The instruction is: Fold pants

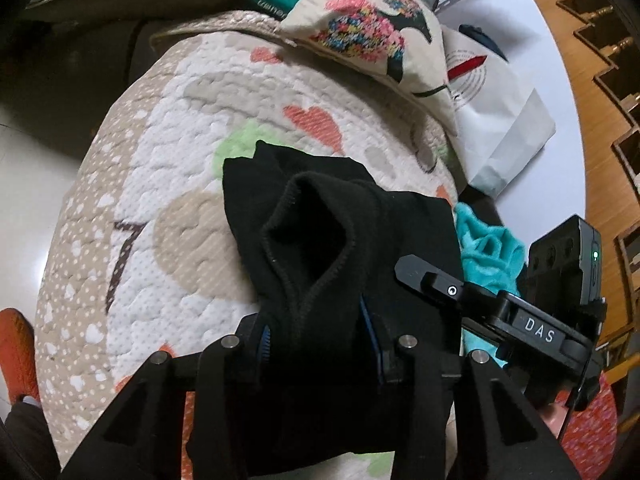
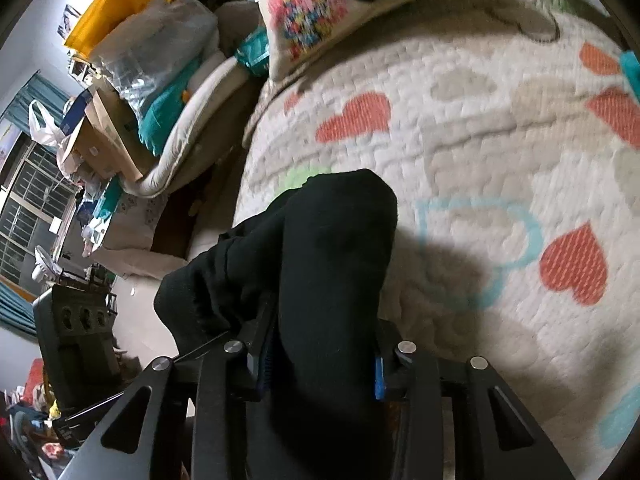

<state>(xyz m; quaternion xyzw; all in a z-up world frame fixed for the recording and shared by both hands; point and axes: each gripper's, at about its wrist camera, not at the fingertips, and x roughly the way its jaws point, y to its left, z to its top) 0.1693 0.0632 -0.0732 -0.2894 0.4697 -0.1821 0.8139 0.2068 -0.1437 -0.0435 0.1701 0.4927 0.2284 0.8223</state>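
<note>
The black pants (image 1: 320, 216) hang bunched over a quilted bed cover (image 1: 160, 160) with hearts. My left gripper (image 1: 318, 344) is shut on a fold of the pants; a hemmed opening gapes just ahead of its fingers. In the left wrist view the right gripper (image 1: 440, 284) is beside it, at the right edge of the same cloth. In the right wrist view my right gripper (image 2: 320, 364) is shut on a thick bunch of the pants (image 2: 336, 248), held above the bed cover (image 2: 480, 140). The rest of the pants is hidden below both grippers.
A patterned pillow (image 1: 372, 28) lies at the far end of the bed, also in the right wrist view (image 2: 312, 12). A teal cloth (image 1: 488, 244) and a white paper bag (image 1: 500, 120) lie to the right. Boxes and bags (image 2: 132, 64) are piled beyond the bed's left side.
</note>
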